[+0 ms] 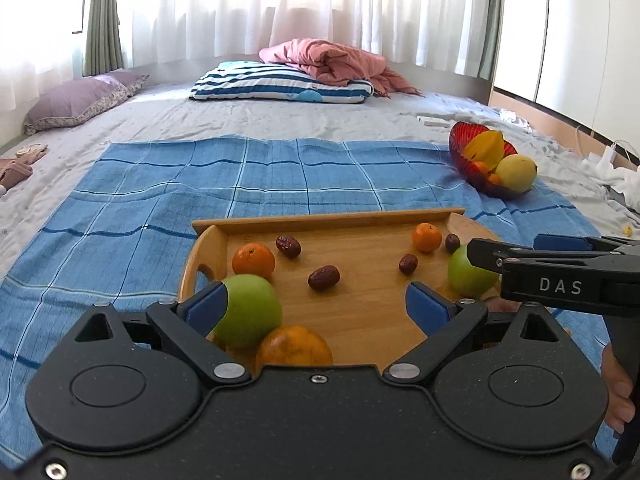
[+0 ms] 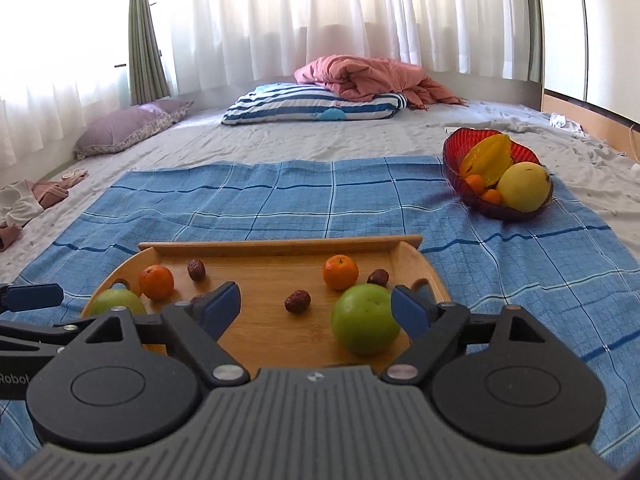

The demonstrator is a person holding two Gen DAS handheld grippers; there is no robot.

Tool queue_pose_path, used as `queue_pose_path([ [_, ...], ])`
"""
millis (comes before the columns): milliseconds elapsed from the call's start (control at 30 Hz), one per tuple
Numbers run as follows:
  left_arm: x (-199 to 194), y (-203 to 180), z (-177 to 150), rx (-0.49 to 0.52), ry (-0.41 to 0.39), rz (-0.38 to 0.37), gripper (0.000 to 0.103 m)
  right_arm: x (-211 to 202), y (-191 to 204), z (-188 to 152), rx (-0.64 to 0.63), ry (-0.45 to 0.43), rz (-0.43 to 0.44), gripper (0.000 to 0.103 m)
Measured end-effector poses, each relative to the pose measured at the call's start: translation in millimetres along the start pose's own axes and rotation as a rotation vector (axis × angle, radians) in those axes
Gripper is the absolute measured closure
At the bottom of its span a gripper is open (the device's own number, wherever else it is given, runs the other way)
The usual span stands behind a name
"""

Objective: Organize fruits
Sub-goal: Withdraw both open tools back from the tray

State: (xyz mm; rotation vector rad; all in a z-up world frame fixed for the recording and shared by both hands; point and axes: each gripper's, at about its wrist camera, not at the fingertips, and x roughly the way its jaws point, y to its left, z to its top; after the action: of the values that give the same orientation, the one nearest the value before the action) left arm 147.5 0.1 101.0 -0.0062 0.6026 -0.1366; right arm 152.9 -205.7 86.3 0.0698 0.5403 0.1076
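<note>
A wooden tray (image 1: 328,216) lies on a blue checked cloth and carries loose fruit. In the left wrist view my left gripper (image 1: 316,300) hangs open over the tray's near end. A green apple (image 1: 250,312) sits just by its left pad, an orange (image 1: 294,346) below it, and nothing is gripped. Two mandarins (image 1: 254,260) and several brown dates (image 1: 324,278) are scattered further in. In the right wrist view my right gripper (image 2: 316,304) is open over the tray's right half, with a second green apple (image 2: 366,318) close to its right pad and a date (image 2: 298,301) between the jaws.
A red glass bowl (image 2: 472,136) at the cloth's far right corner holds a starfruit, a yellow fruit and small oranges. Beyond the cloth (image 2: 280,200) the bed carries a striped pillow (image 2: 312,106), a pink blanket, a purple pillow and clothes at the left edge.
</note>
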Motion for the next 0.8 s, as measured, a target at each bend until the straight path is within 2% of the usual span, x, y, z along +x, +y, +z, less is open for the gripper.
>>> queue_pose_path([
  [433,-23.6,-6.5,-36.0,0.022,-0.020,0.014,0.007,-27.1,-4.3,-39.8,-0.008,-0.048,-0.042,0.010],
  [800,-34.2,-5.0,-63.8,0.010,-0.008,0.024,0.007,-44.8,2.5,-73.5,-0.071,-0.089,-0.069,0.008],
])
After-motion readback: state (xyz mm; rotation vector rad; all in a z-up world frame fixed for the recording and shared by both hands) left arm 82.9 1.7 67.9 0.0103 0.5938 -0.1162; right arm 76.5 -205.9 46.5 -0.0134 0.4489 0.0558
